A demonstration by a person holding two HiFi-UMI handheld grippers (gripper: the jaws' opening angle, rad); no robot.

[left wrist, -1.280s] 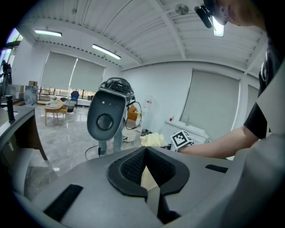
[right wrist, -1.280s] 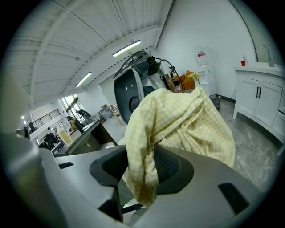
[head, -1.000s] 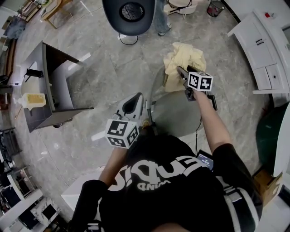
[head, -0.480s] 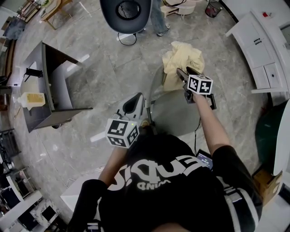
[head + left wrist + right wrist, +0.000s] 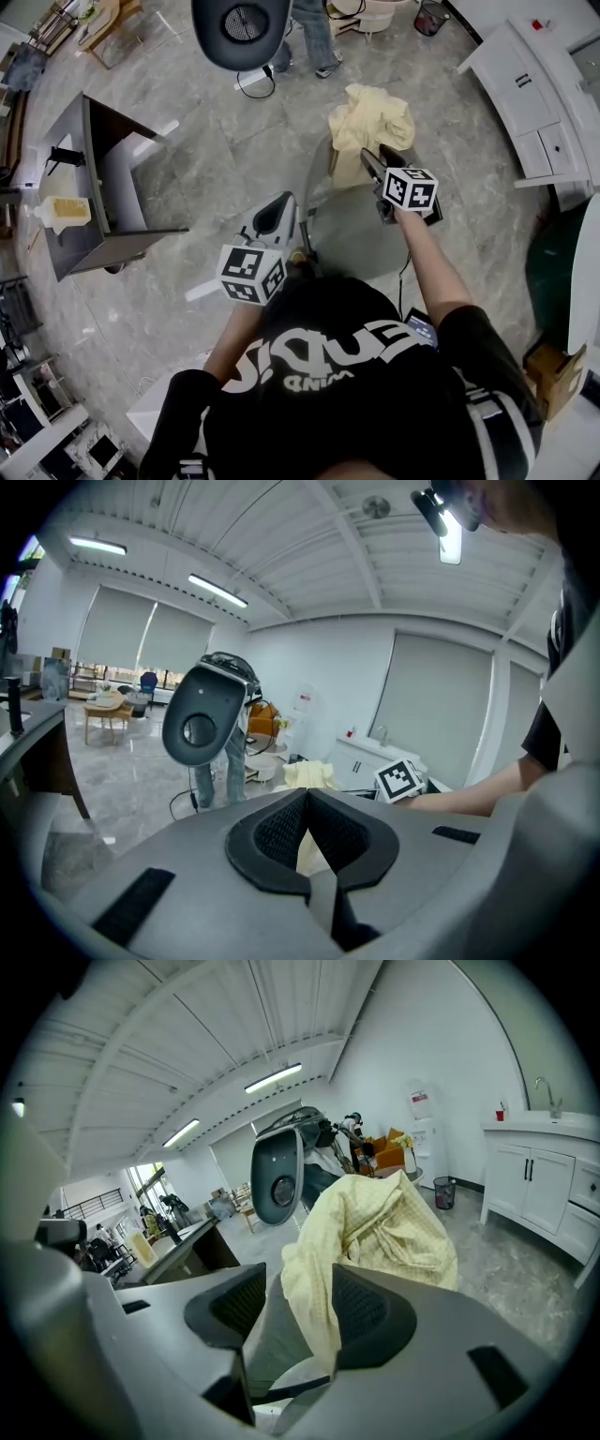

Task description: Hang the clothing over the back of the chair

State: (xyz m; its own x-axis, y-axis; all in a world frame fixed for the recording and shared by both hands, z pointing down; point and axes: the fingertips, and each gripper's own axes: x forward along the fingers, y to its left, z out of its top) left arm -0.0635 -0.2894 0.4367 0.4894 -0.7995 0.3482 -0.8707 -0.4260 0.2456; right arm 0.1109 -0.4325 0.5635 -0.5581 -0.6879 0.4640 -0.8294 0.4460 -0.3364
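Pale yellow clothing [image 5: 370, 120] lies bunched over the top of the grey chair's back [image 5: 317, 178], one fold hanging down the front.

The right gripper [image 5: 378, 159] sits just below it. Its jaws have just been opening and now stand wide. In the right gripper view the hanging fold shows in the gap btwn them, but neither pad presses on it. Compared w/ a second ago, that gripper has drawn back a little from the cloth, which stays draped.

The left gripper [image 5: 284, 201] hangs where it was, beside the chair – jaws closed tip to tip, nothing btwn them.

At the top edge, a standing person's legs [image 5: 305, 37] have shifted left.

The chair's base is hidden by the wearer's torso. White lettering on the black T-shirt [image 5: 347, 375] is upside down and warped – can't read it reliably.
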